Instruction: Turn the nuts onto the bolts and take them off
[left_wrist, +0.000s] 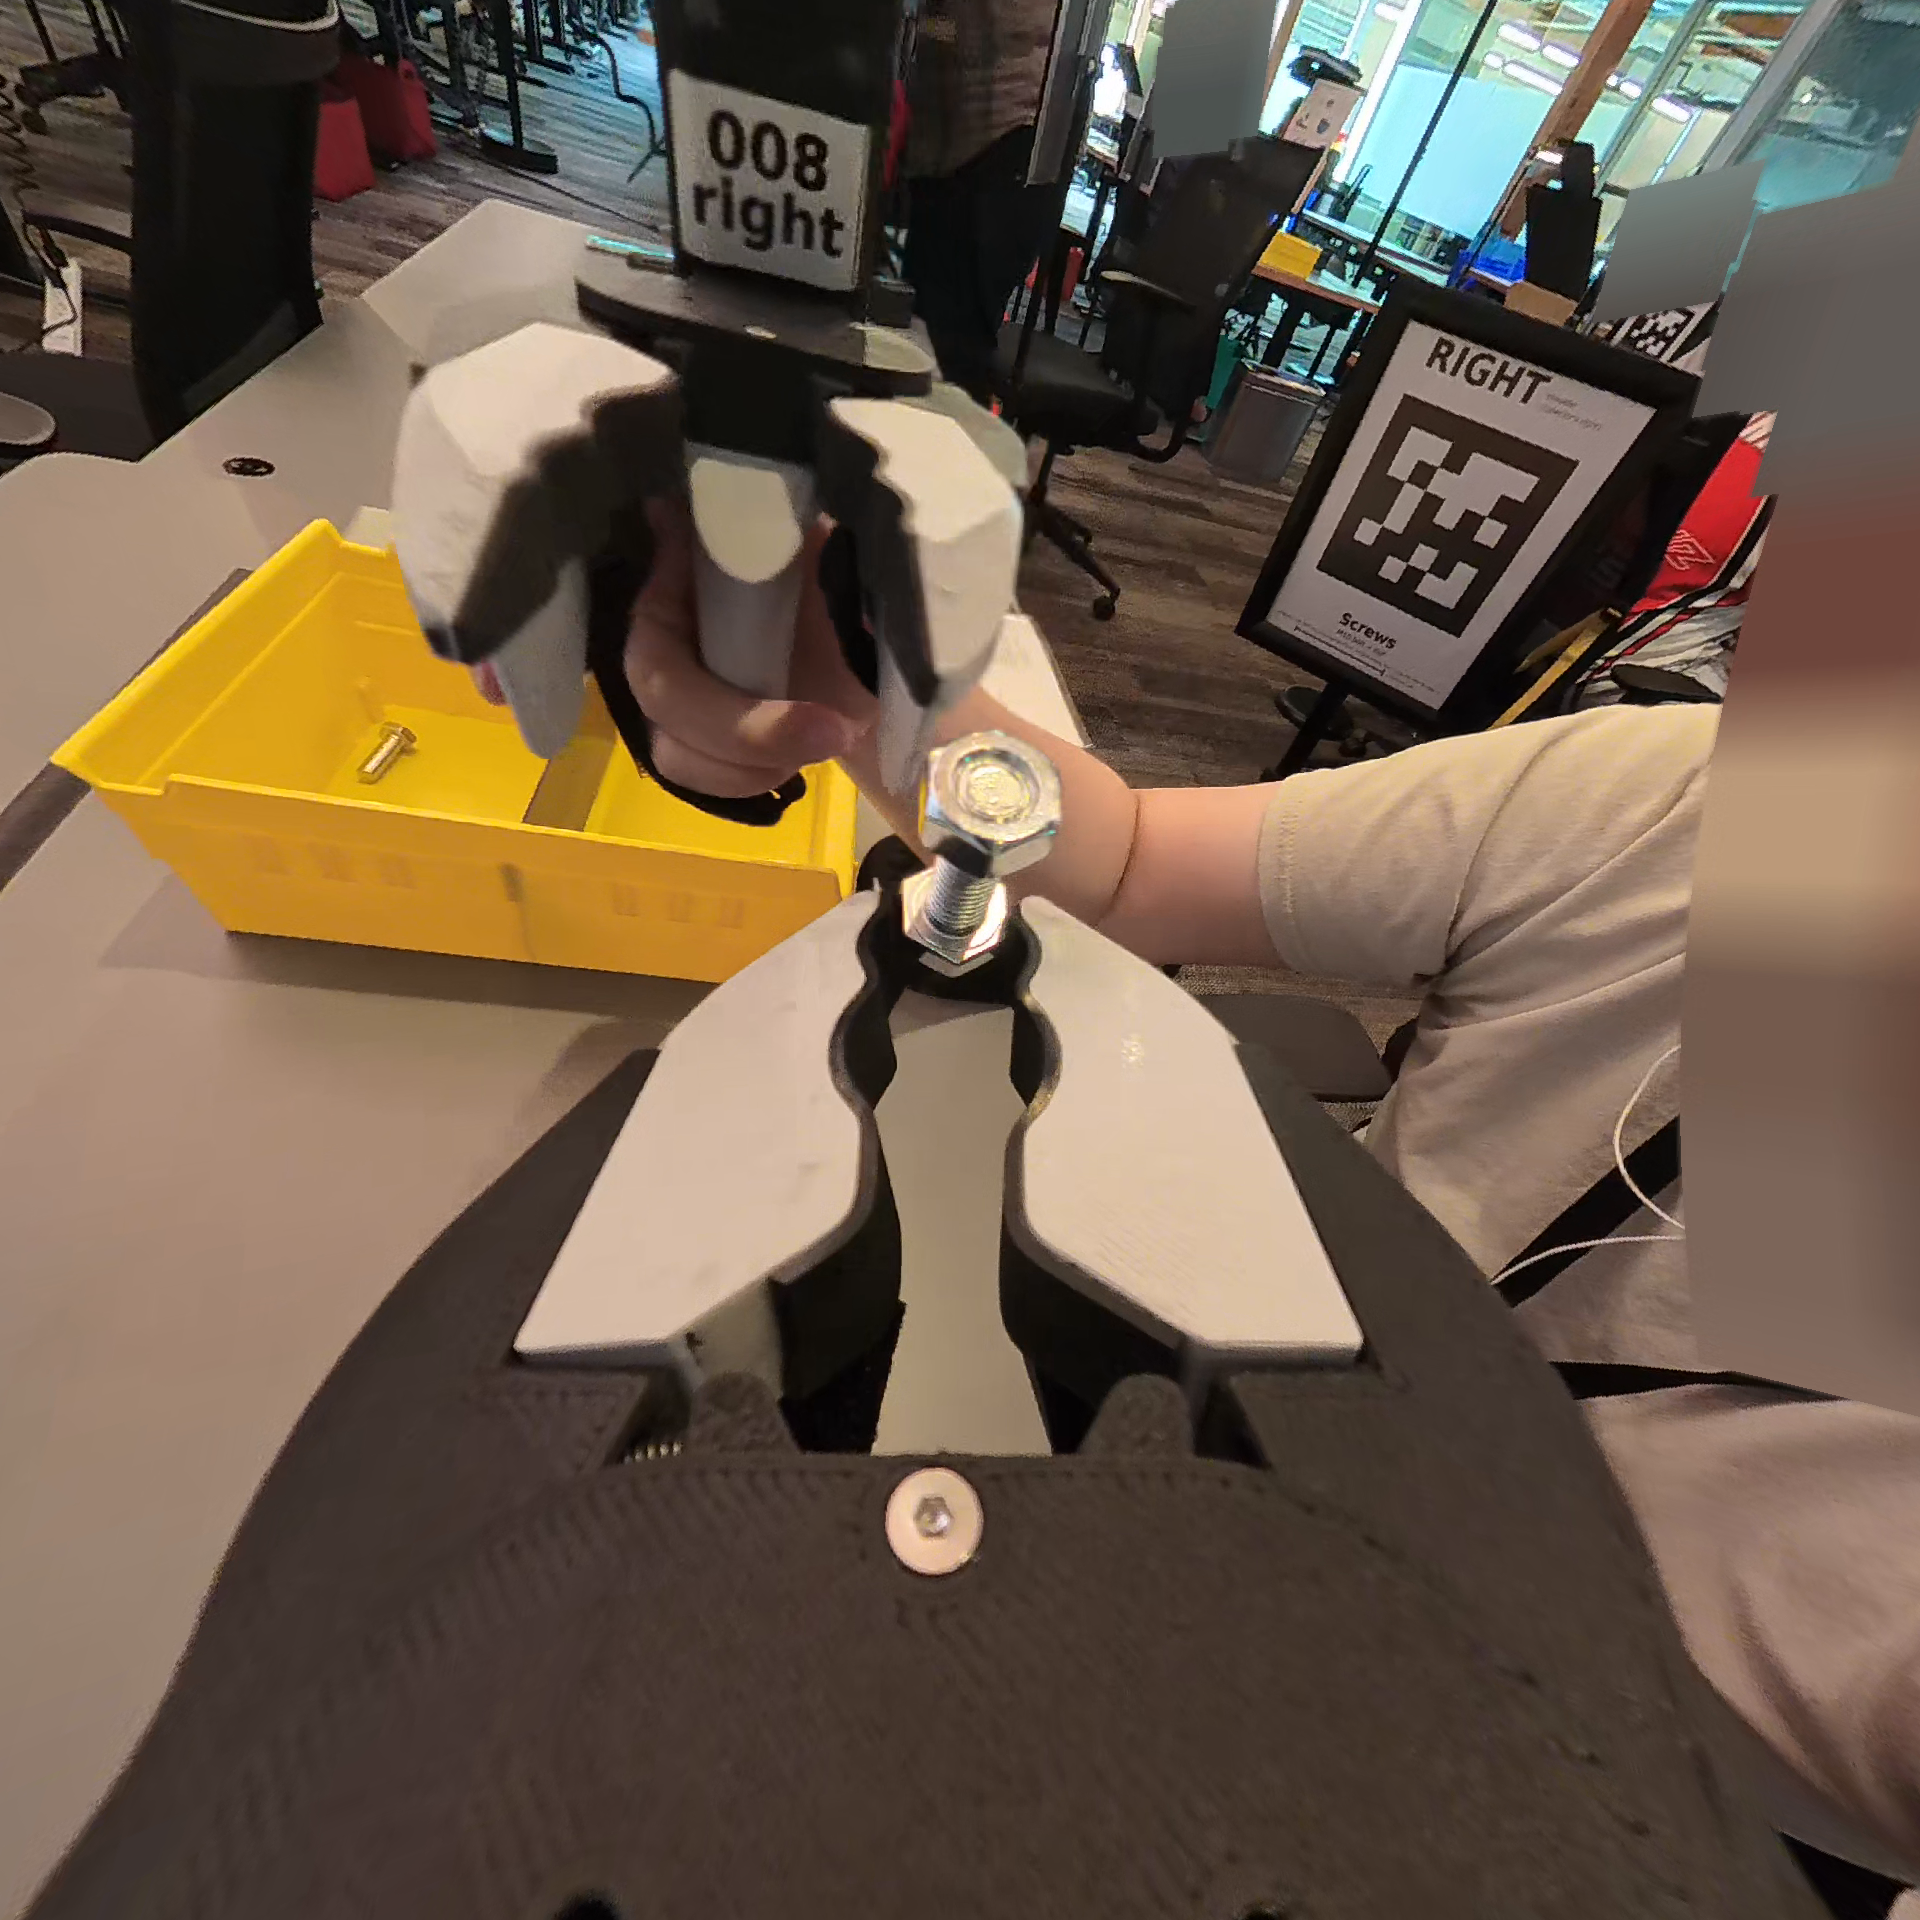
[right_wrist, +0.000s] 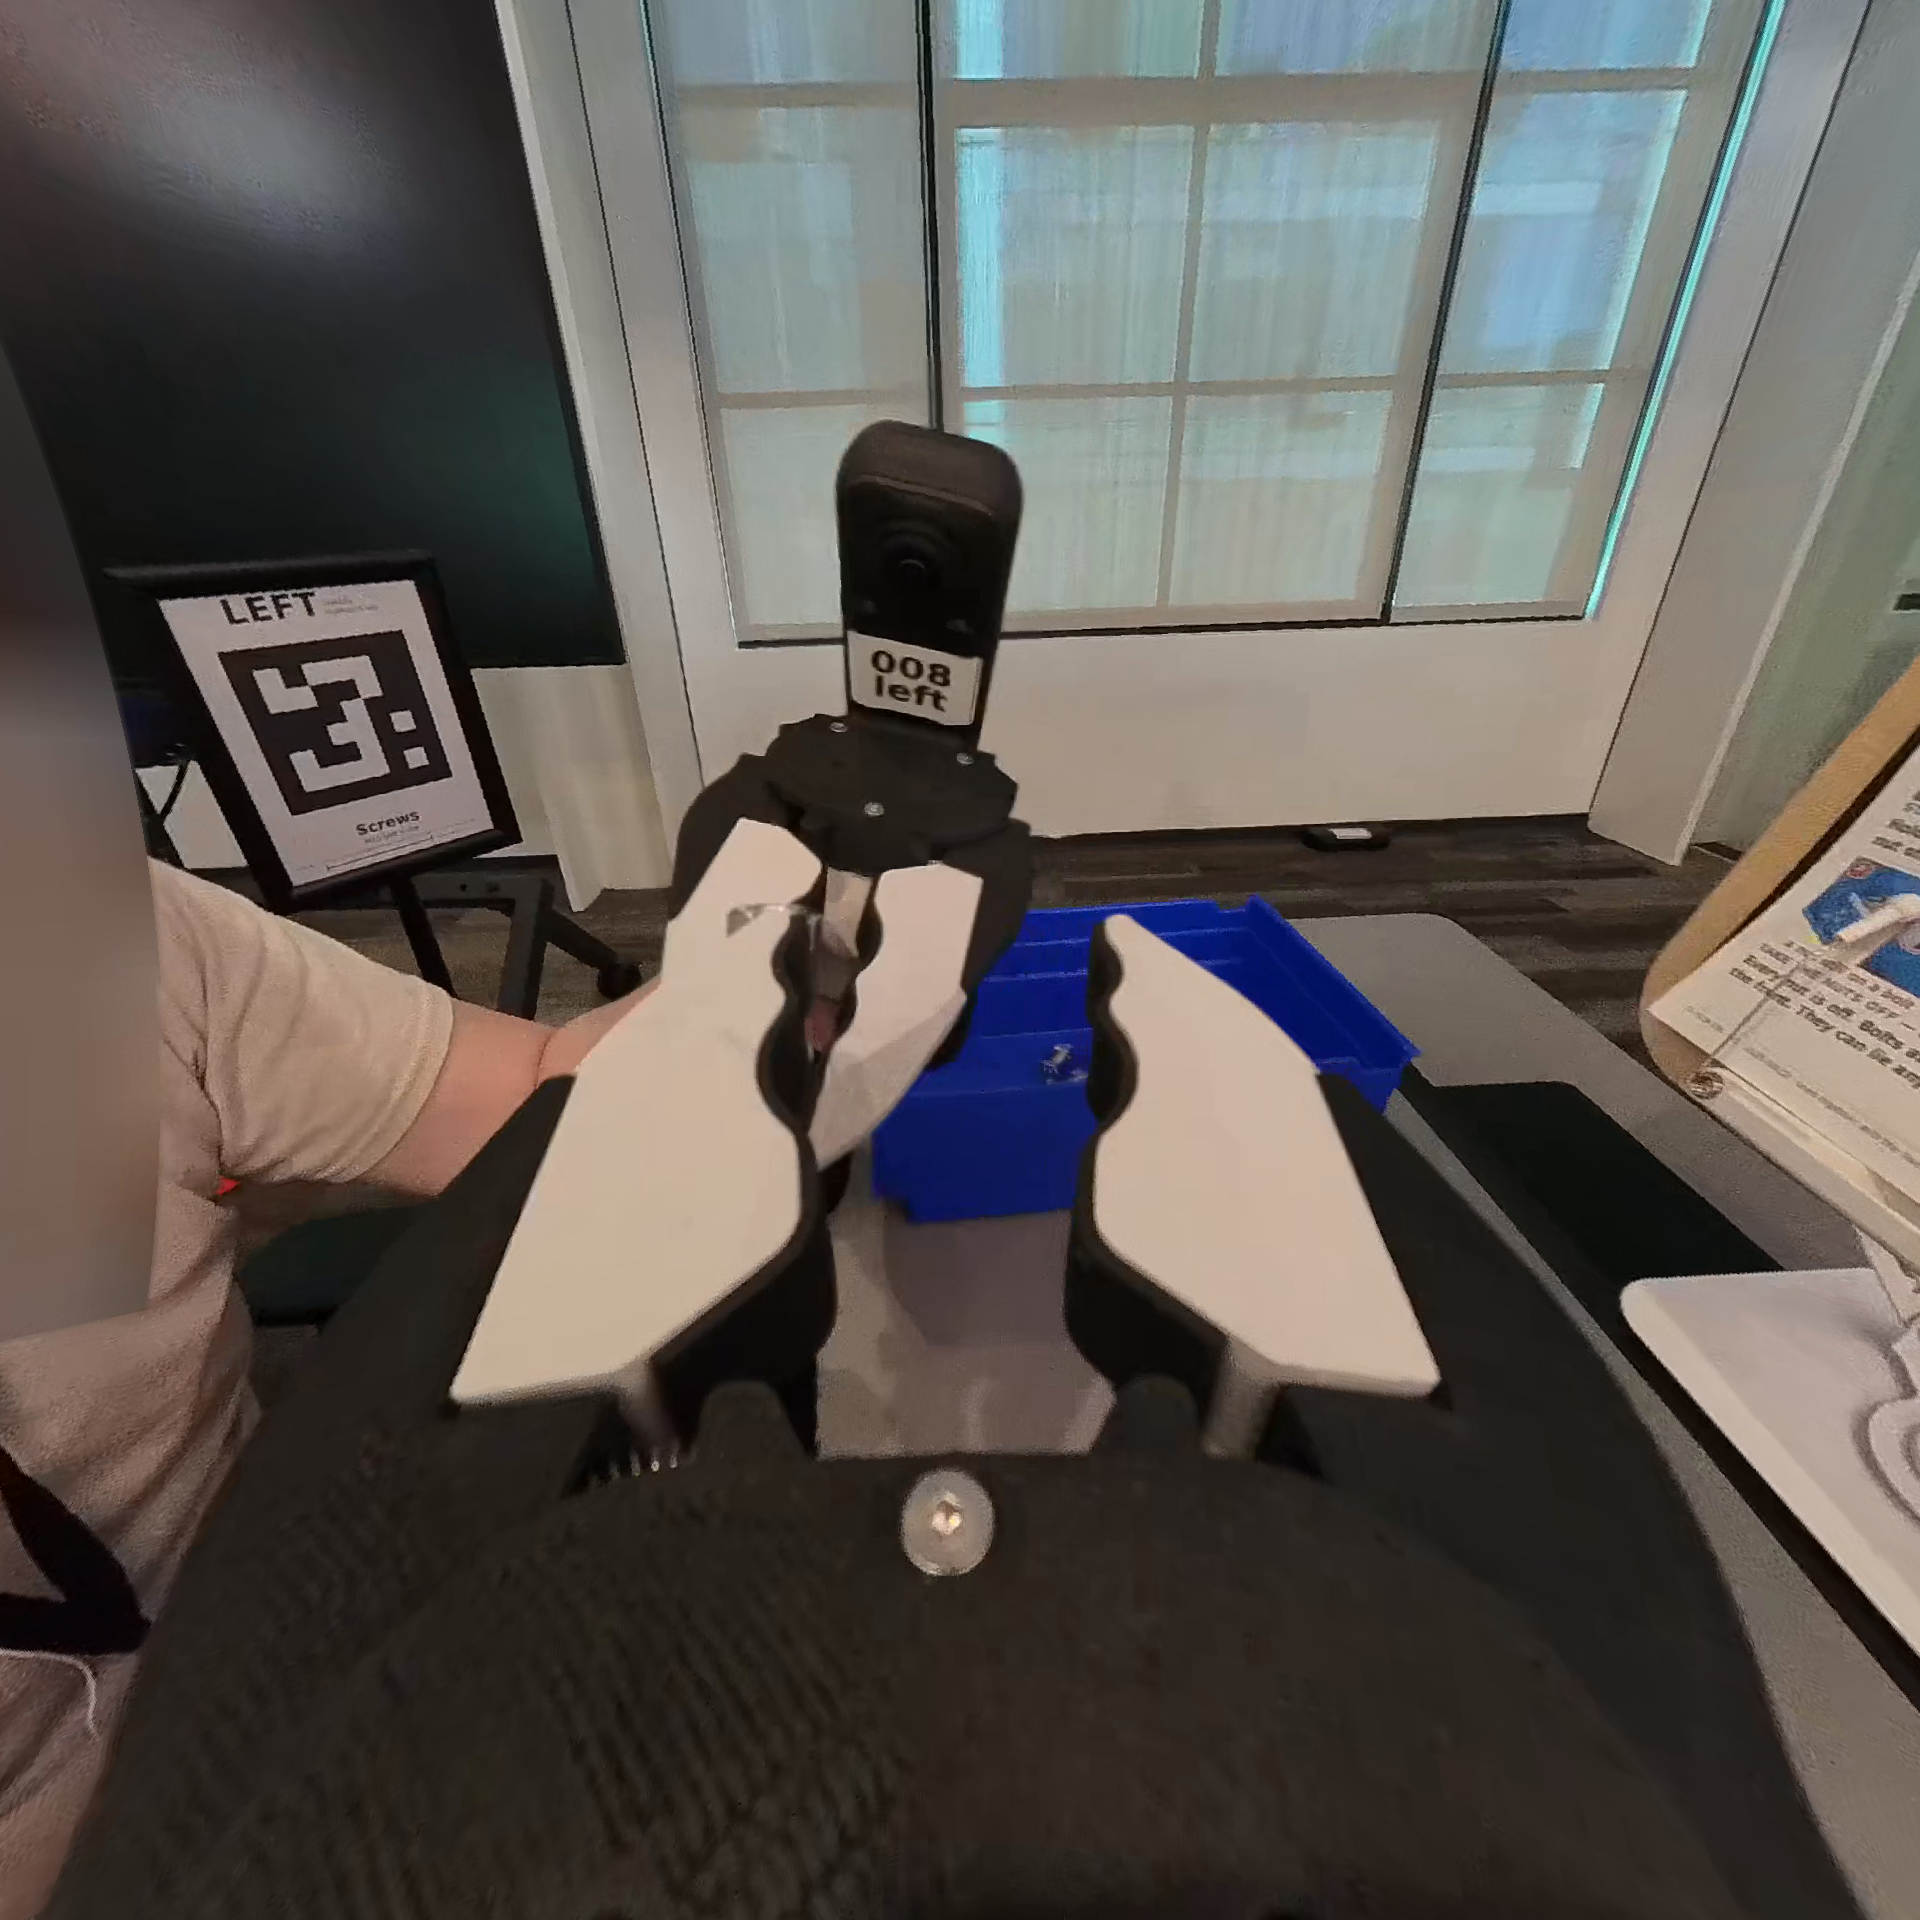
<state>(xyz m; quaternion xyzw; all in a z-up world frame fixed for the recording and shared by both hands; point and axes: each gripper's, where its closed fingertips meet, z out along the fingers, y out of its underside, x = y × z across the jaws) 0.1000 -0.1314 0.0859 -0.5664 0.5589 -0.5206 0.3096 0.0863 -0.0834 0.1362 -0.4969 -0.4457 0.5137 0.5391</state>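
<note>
Steel: two bolts (left_wrist: 961, 862), one nut (left_wrist: 951, 935).

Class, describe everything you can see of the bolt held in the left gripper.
The bolt is shiny silver metal with a hexagonal head facing the camera and a threaded shank. A silver nut sits on the shank, well below the head. The left gripper is clamped at the nut end, holding the bolt above the grey table. The right gripper hangs open just behind it, one fingertip close to the head; contact cannot be told.
</note>
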